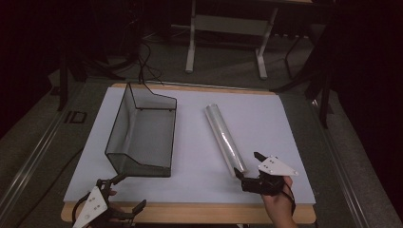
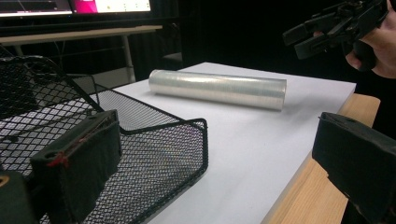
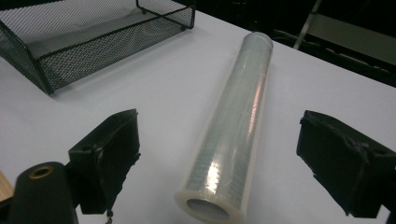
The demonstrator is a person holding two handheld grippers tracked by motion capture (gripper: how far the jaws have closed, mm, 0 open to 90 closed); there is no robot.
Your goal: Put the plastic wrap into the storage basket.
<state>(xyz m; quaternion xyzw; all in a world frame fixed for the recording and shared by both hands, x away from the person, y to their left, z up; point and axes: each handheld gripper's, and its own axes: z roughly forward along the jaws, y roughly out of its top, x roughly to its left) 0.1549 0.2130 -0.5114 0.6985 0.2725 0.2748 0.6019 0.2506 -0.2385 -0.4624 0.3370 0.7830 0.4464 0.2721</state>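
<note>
- The roll of clear wrap (image 1: 225,138) lies flat on the white table (image 1: 266,123), right of the middle. Its near end points at the right gripper (image 1: 245,172).
- The right gripper sits at the near right. Its jaws are spread wide, one on each side of the roll's near end, and they are not touching it. I think they are lined up this way so they can close on the roll.
- The left gripper (image 1: 124,192) waits at the near left edge, just in front of the black wire basket (image 1: 142,130). Its jaws are spread too and hold nothing. It looks like it is keeping out of the way.
- The basket stands left of the roll, well apart from it. It has nothing in it, so maybe the roll goes there.
- The right gripper view shows the hole in the roll's near end (image 3: 208,210). The high view is too far off for that.
- The left gripper view shows the roll from the side, and the mesh of the basket up close.
- The high view shows the whole table at once.
</note>
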